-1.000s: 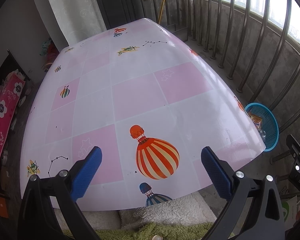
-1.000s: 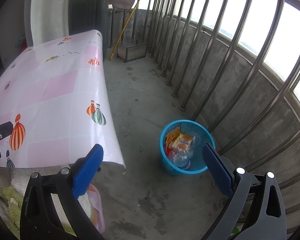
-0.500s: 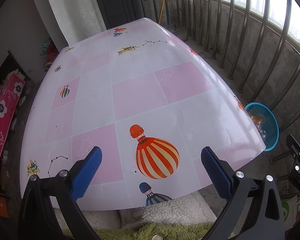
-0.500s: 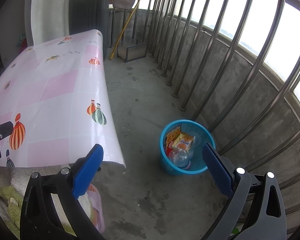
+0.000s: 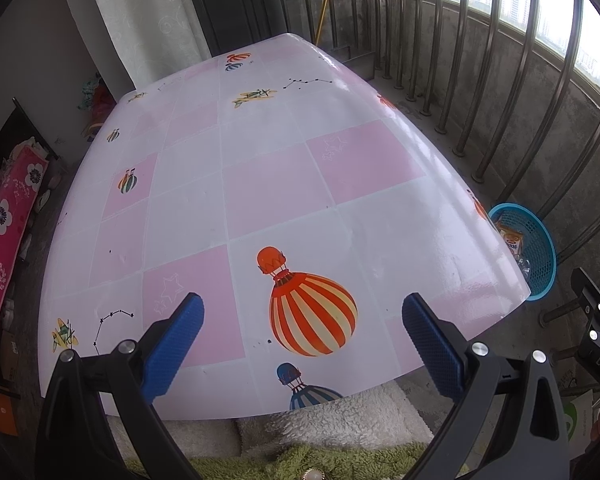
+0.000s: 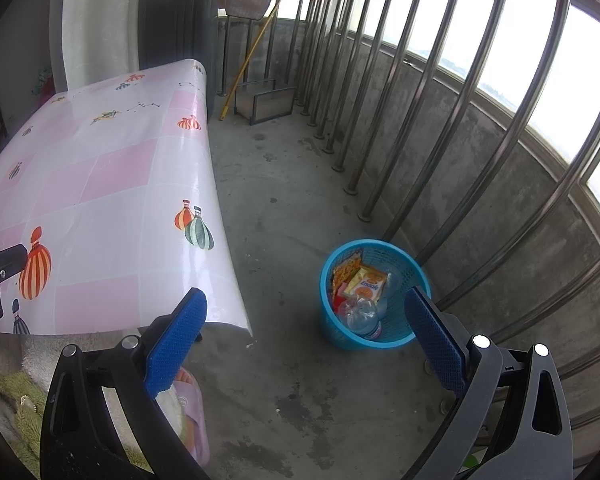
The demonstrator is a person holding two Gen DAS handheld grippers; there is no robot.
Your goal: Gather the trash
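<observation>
A blue mesh trash basket [image 6: 400, 264] stands on the concrete floor by the railing. It holds a clear plastic bottle [image 6: 362, 316], a yellow snack packet [image 6: 368, 284] and an orange wrapper [image 6: 346, 270]. My right gripper [image 6: 306, 336] hovers open above the floor just in front of the basket, nothing between its blue pads. My left gripper [image 5: 302, 338] is open over the near end of the table [image 5: 260, 184], which has a pink-and-white cloth with balloon prints. The basket [image 5: 534, 240] shows past the table's right edge in the left wrist view.
Steel railing bars [image 6: 432, 128] on a low concrete wall run along the right. A yellow broom handle [image 6: 252, 52] and a metal frame [image 6: 266, 100] stand at the far end. A fluffy green and white cloth [image 5: 332, 428] lies below the table's near edge. Bare floor [image 6: 276, 192] lies between table and railing.
</observation>
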